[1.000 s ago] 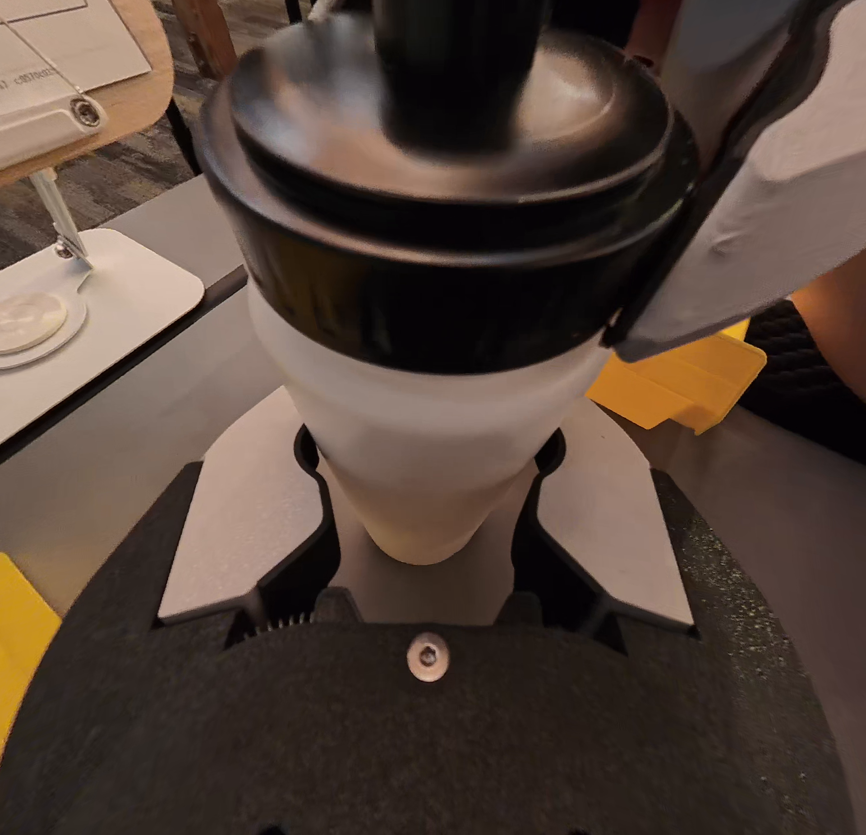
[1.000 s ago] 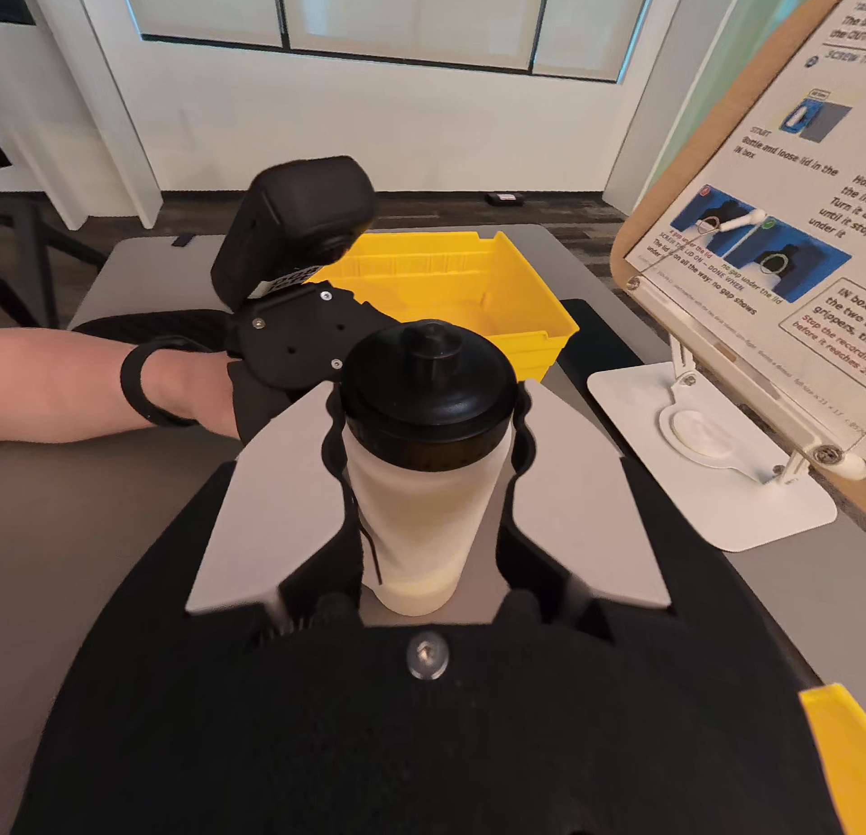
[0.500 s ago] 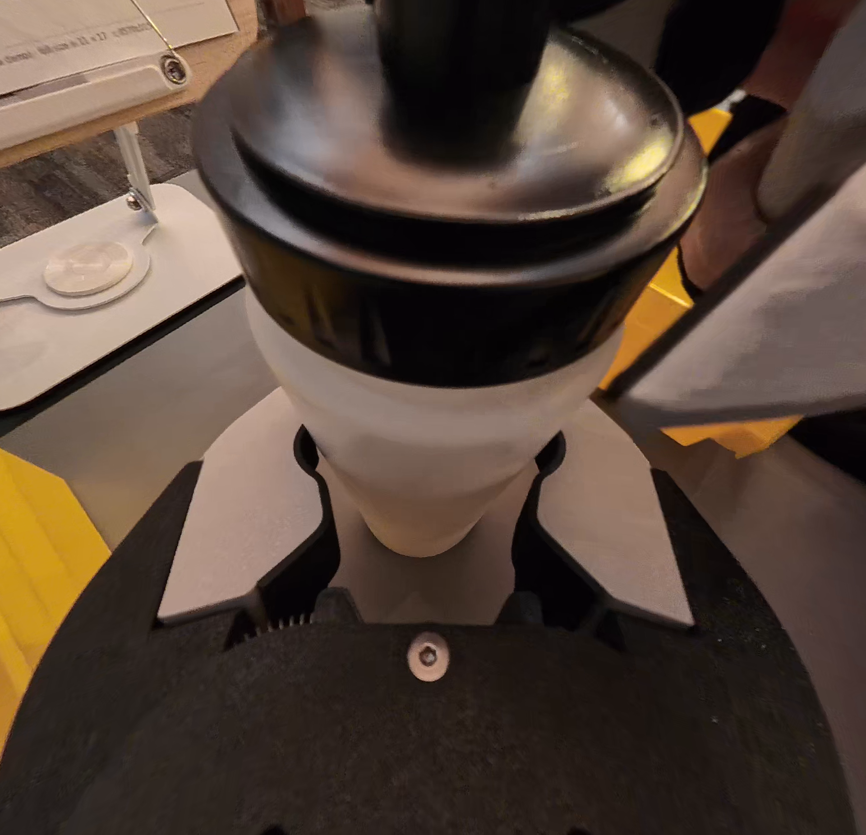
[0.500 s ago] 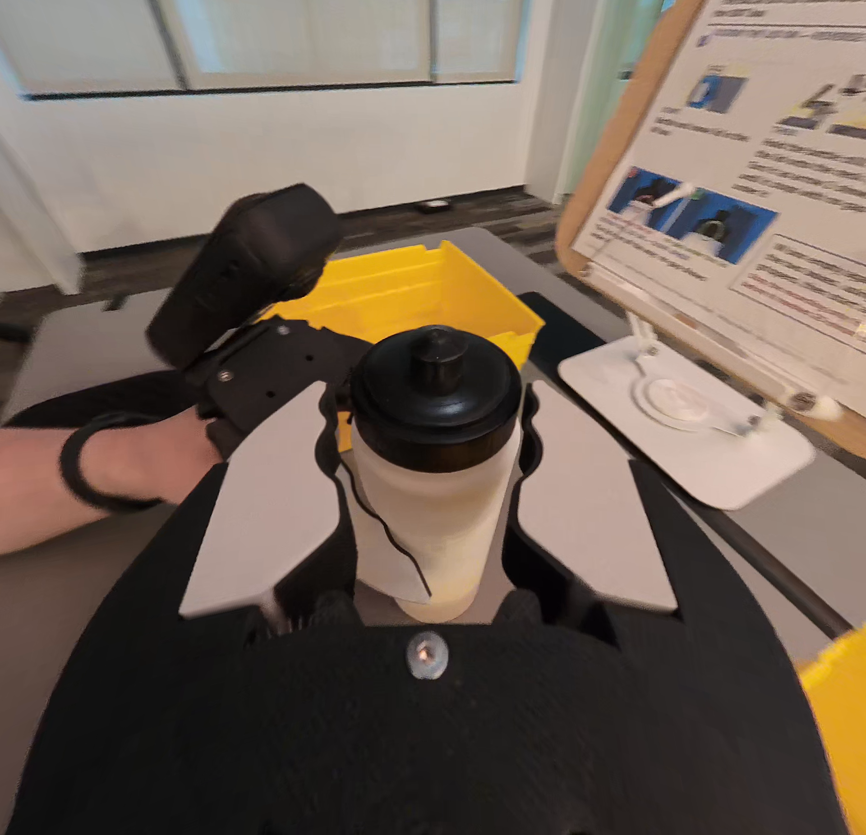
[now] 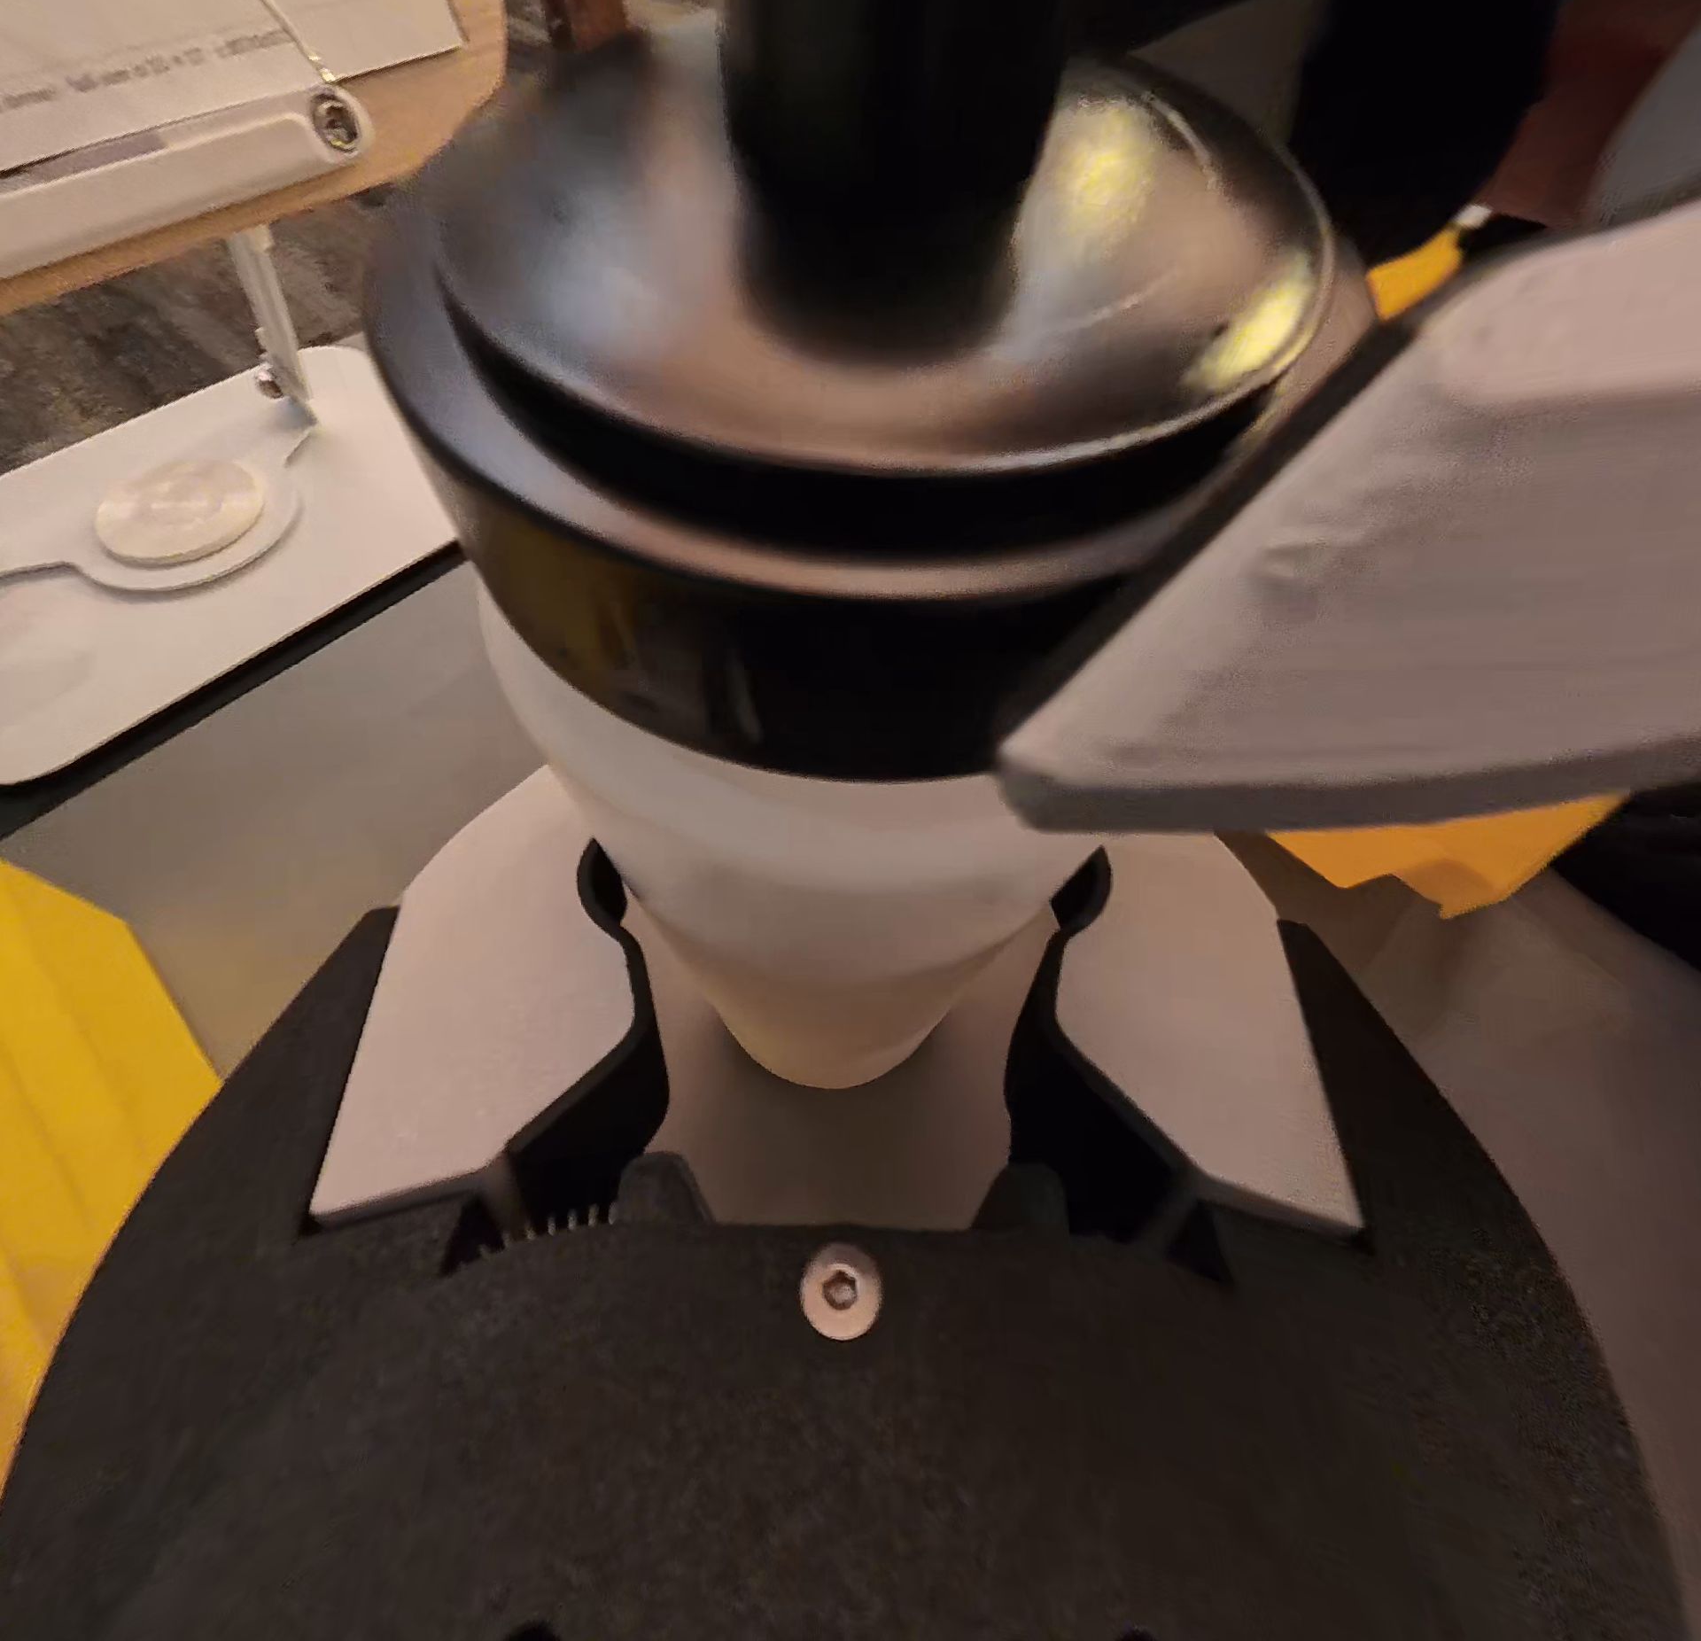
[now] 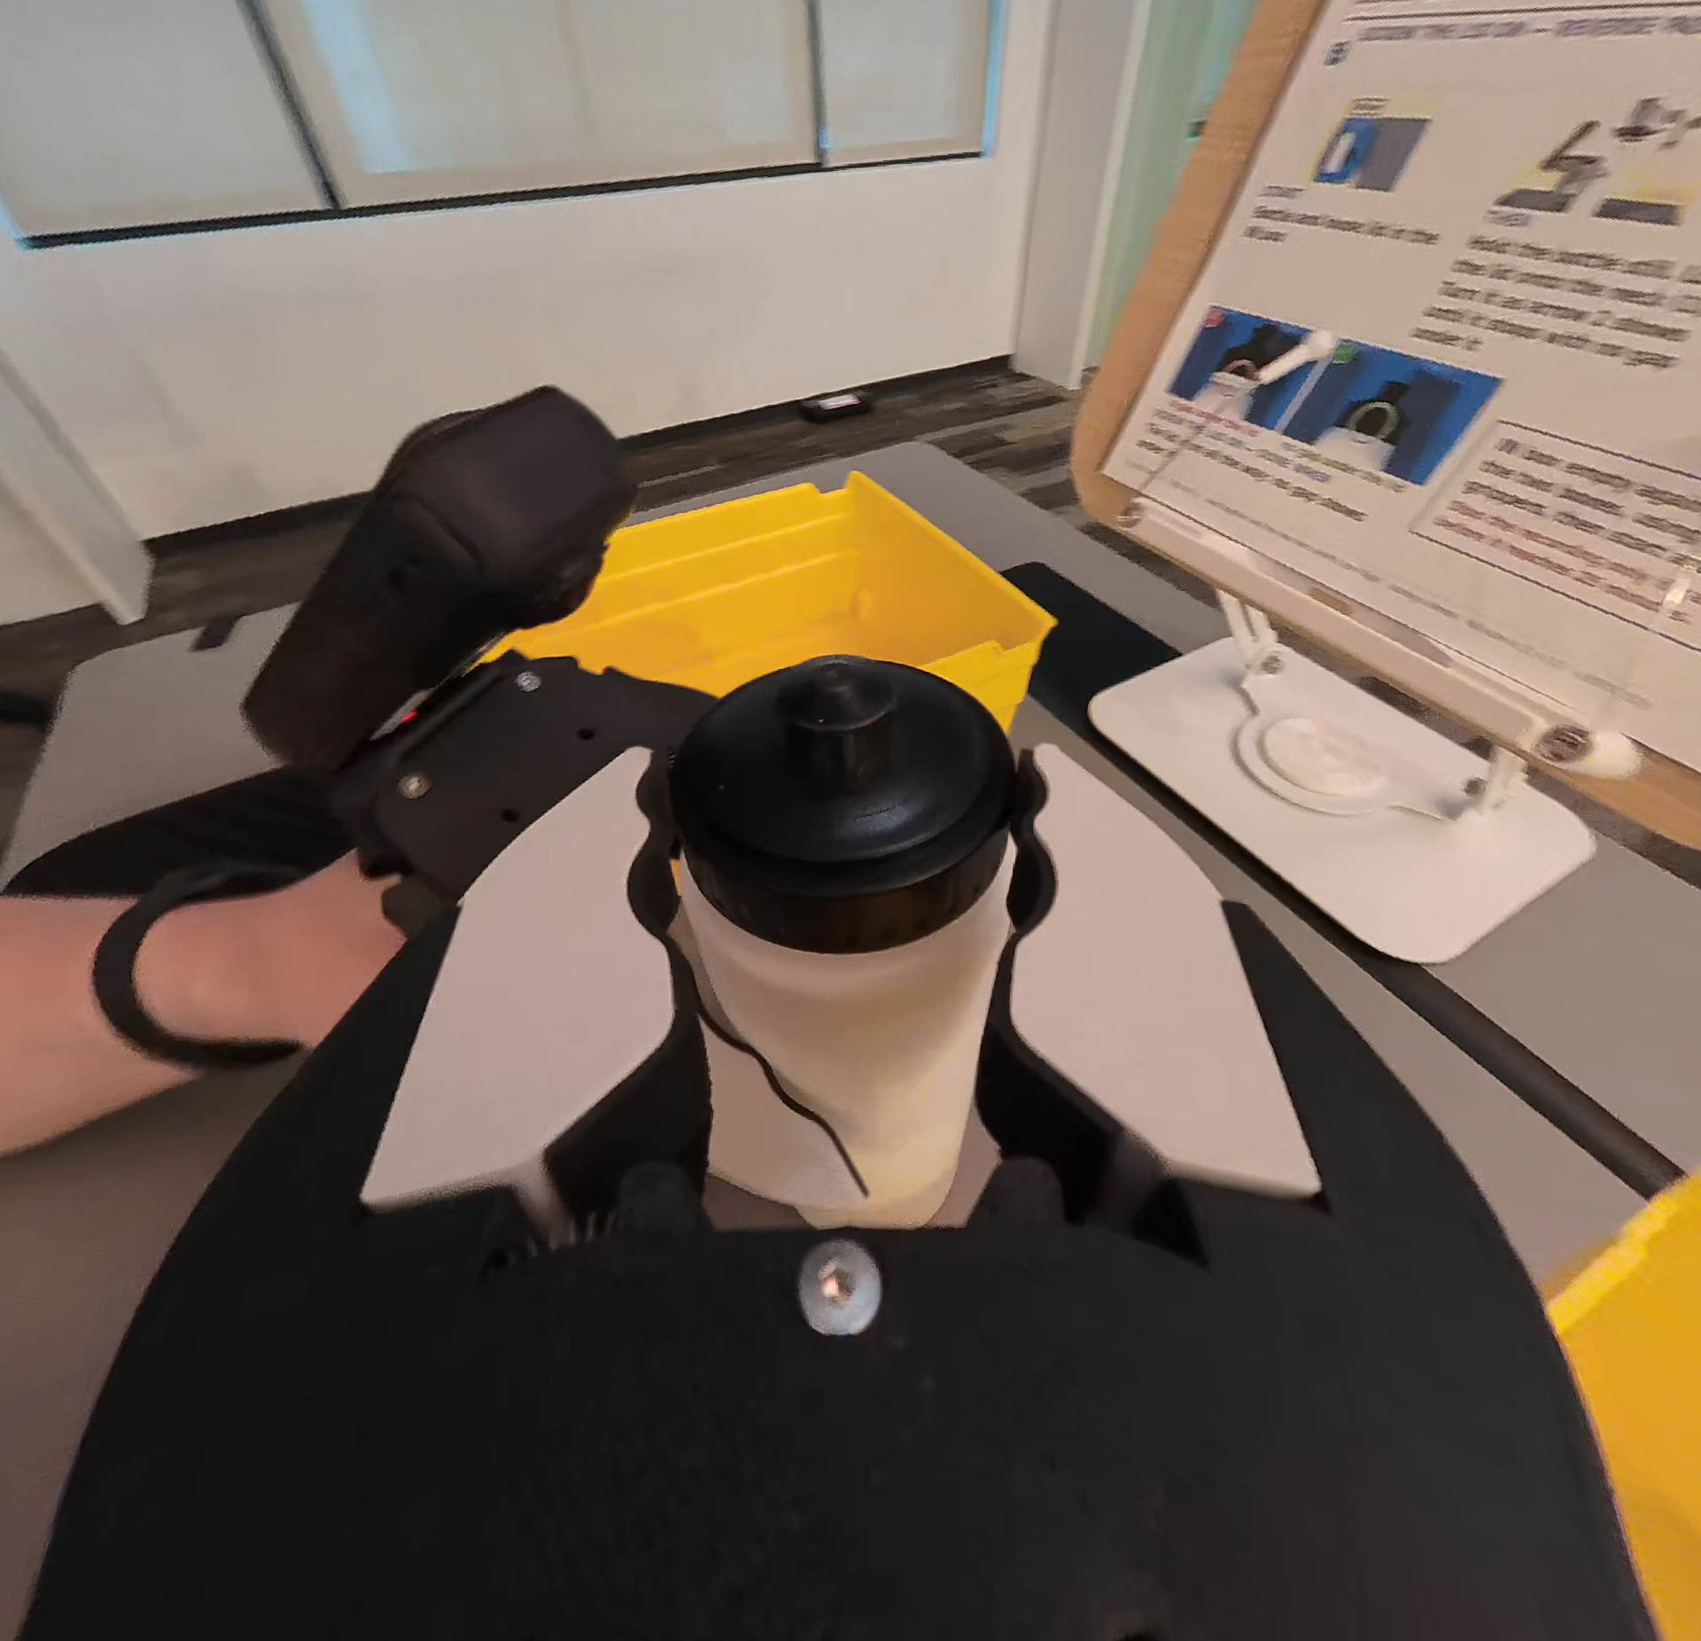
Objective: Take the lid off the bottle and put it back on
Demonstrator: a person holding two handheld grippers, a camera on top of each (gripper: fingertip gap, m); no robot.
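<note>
Left wrist view: the left tool point(image 5: 842, 971) is clamped on the translucent white squeeze bottle point(image 5: 828, 870), held above the table point(image 5: 239, 823); its black screw lid point(image 5: 810, 603) is seated.

Right wrist view: the right tool point(image 6: 842, 860) is clamped on the lid point(image 6: 842, 823). The body likely flexes and is light; the stiff lid skirt is the better hold.

bottle point(image 6: 833, 1072): 1 | lid point(image 6: 839, 796): 1 | claws: 2 | yellow bins: 2 (one only partly visible) | instruction board point(image 6: 1436, 308): 1
</note>
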